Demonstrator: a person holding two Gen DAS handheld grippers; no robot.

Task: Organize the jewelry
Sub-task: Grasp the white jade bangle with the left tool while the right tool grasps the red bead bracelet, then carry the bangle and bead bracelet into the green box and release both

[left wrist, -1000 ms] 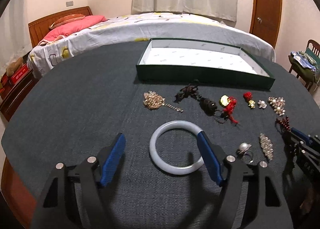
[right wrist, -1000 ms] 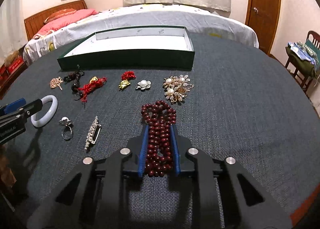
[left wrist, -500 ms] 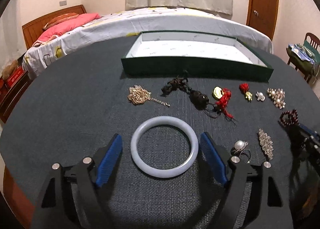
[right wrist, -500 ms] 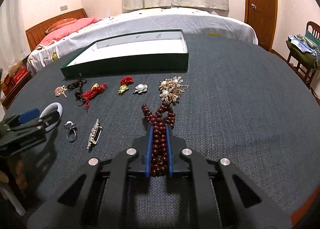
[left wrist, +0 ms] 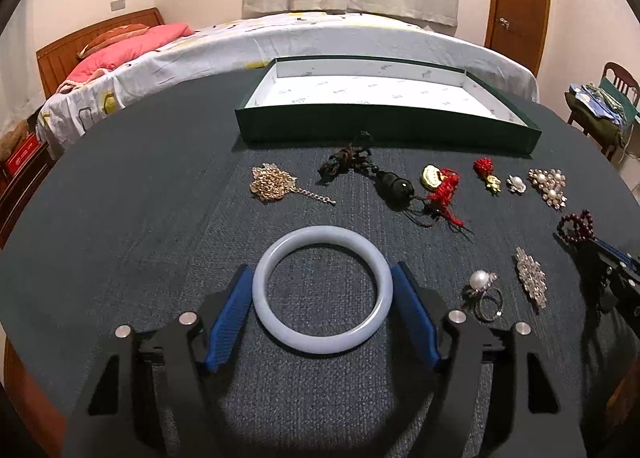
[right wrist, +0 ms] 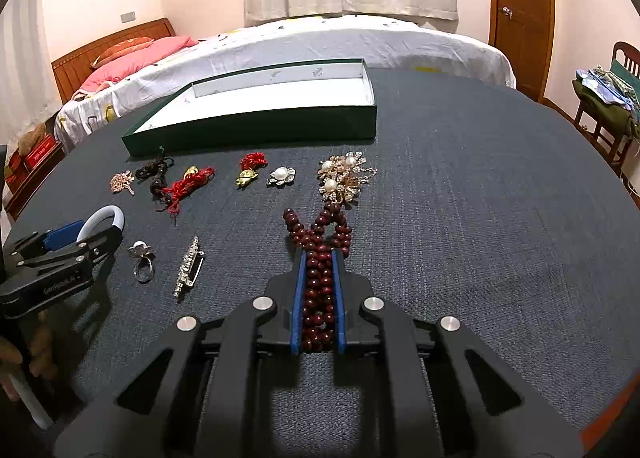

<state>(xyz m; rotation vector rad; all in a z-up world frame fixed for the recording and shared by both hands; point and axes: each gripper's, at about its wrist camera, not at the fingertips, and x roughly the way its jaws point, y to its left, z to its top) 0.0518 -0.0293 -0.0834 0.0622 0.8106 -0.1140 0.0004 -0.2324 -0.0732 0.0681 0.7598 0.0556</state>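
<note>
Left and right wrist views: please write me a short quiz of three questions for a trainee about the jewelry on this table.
1. True or false: jewelry already lies inside the green tray.
2. What does the right tool hold?
3. Which piece lies nearest the pearl ring? A) long crystal brooch B) gold chain pendant C) red tassel

Key: 1 false, no jewelry shows inside; 2 the dark red bead bracelet, clamped between the shut pads; 3 A.
</note>
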